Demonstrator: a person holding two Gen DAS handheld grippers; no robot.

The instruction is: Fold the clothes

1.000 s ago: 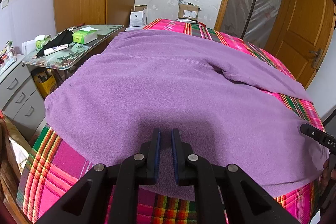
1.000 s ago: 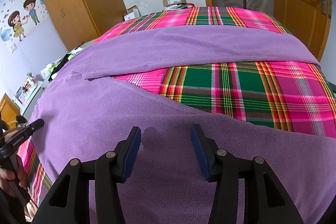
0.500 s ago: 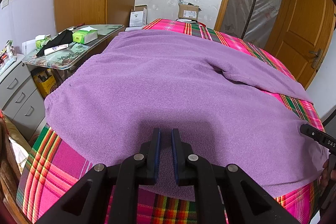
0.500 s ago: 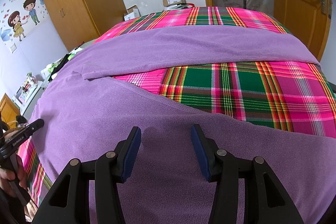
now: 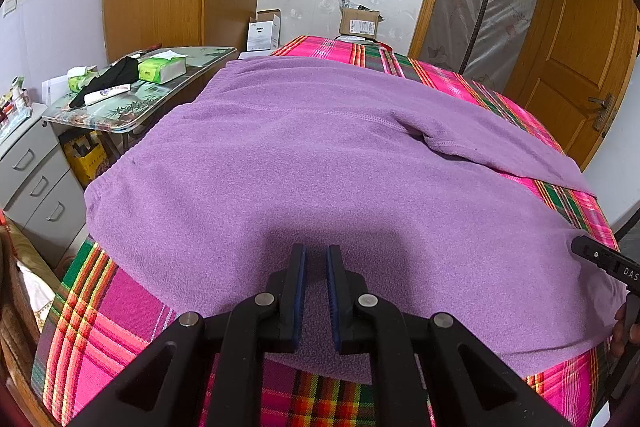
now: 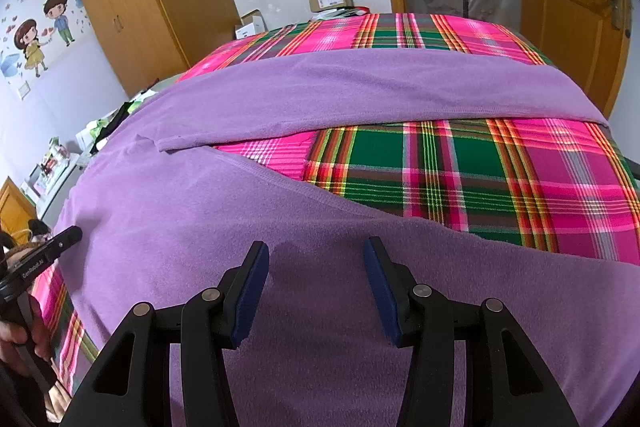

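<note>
Trousers (image 5: 304, 163) flat on bed; left hand-held gripper (image 5: 316, 259) nearly clenched, right hand-held gripper (image 6: 316, 255) released, above them.

We see our right gripper (image 6: 316, 259) with jaws wide apart above the purple garment (image 6: 248, 227), which lies on the plaid bedcover (image 6: 460, 171).
</note>
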